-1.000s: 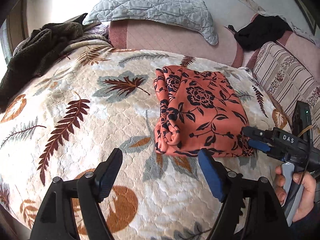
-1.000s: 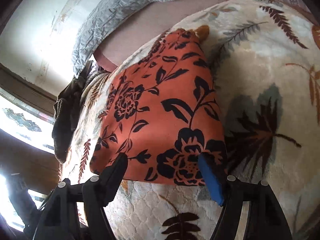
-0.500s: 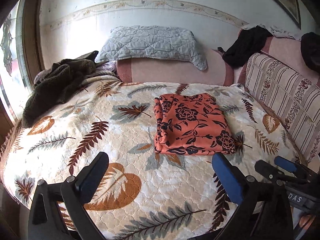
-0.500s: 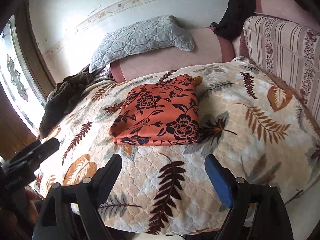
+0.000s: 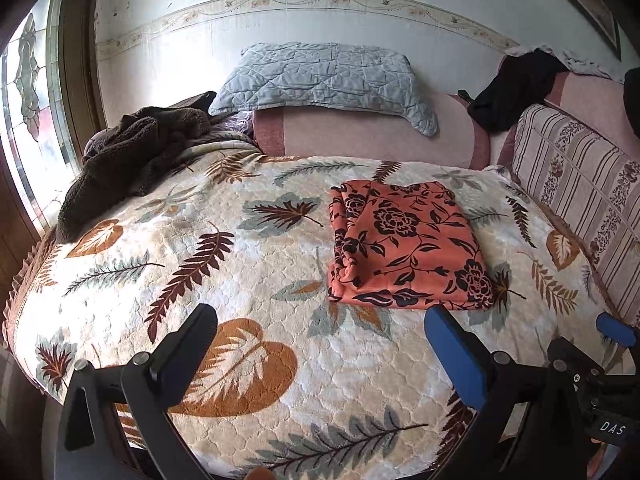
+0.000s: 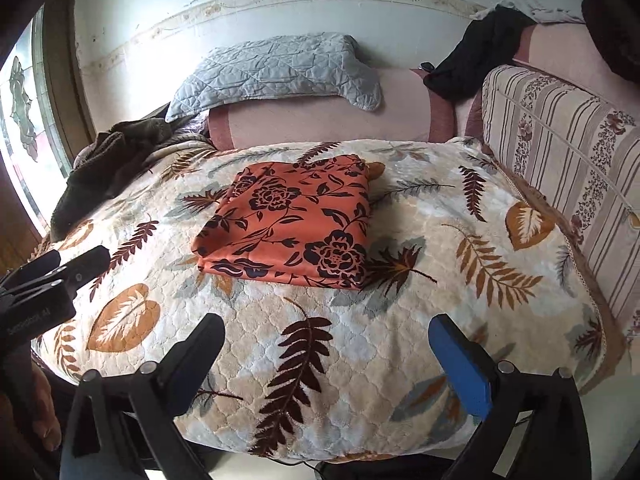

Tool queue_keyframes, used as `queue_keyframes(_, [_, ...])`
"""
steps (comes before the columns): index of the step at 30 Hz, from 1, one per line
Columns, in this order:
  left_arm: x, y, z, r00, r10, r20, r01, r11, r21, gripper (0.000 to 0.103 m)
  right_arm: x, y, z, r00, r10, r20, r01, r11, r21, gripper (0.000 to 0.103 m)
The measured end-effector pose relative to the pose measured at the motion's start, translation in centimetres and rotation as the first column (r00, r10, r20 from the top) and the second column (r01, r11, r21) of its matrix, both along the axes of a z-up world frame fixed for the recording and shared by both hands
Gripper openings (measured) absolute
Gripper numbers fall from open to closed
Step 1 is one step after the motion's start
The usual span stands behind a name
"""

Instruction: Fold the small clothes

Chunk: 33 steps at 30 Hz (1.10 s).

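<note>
An orange cloth with black flowers point(image 5: 404, 244) lies folded into a flat rectangle on the leaf-patterned bed blanket point(image 5: 240, 280). My left gripper point(image 5: 320, 316) hangs open over the blanket's near part, short of the cloth and empty. In the right wrist view the same folded cloth point(image 6: 292, 224) sits left of centre. My right gripper point(image 6: 326, 322) is back from it with jaws still opening and nothing between them. Each gripper shows at the edge of the other's view: the right one point(image 5: 616, 332) and the left one point(image 6: 60, 264).
A grey quilted pillow point(image 5: 320, 80) rests on the pink bolster at the head. A brown fleece point(image 5: 128, 160) is heaped at the far left by the window. A striped cushion point(image 5: 580, 200) lines the right side, with a black garment point(image 5: 516, 88) above it.
Both grippers have drawn back from the folded cloth toward the bed's near edge and risen. Their jaws stand wider than before. The cloth has stayed put.
</note>
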<state>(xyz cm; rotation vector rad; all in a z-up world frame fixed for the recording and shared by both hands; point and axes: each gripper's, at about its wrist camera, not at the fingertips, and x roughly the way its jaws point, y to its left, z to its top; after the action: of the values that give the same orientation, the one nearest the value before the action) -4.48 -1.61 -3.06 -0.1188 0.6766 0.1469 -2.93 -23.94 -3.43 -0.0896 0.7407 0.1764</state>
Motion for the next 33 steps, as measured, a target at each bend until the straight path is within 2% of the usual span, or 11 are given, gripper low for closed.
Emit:
queue_keyframes(3, [0.6, -0.3, -0.2, 0.999, -0.019, -0.031, 0.02, 1.0, 0.018, 0.103, 0.2, 0.1, -0.1, 1.0, 0.001, 0.0, -0.001, 1.0, -0.006, 0.103])
queue_keyframes(9, [0.9, -0.4, -0.3, 1.0, -0.029, -0.011, 0.029, 0.999, 0.022, 0.103, 0.8, 0.6, -1.0, 1.0, 0.003, -0.022, -0.003, 1.0, -0.014, 0.103])
queue_keyframes(13, [1.9, -0.4, -0.5, 0.999, -0.02, -0.039, 0.021, 1.0, 0.023, 0.103, 1.3, 1.0, -1.4, 0.999, 0.016, -0.032, -0.017, 1.0, -0.02, 0.103])
queue_keyframes(17, [2.4, -1.0, -0.4, 0.999, -0.041, -0.029, 0.042, 0.998, 0.051, 0.103, 1.9, 1.4, -1.4, 0.999, 0.029, -0.034, -0.03, 0.999, -0.028, 0.103])
queue_keyframes(22, [3.1, -0.9, -0.3, 0.997, -0.079, -0.022, 0.079, 0.997, -0.005, 0.103, 2.8, 1.4, -1.4, 0.999, 0.034, -0.032, -0.035, 0.999, -0.027, 0.103])
queue_keyframes(26, [3.8, -1.2, -0.4, 0.997, -0.071, -0.025, 0.071, 0.997, 0.023, 0.103, 3.7, 1.2, -1.5, 0.999, 0.03, -0.035, -0.031, 0.999, -0.026, 0.103])
queue_keyframes(33, [4.9, -1.1, -0.3, 0.998, -0.063, -0.02, 0.063, 0.998, 0.019, 0.103, 5.0, 1.3, -1.3, 0.999, 0.033, -0.034, -0.034, 0.999, -0.024, 0.103])
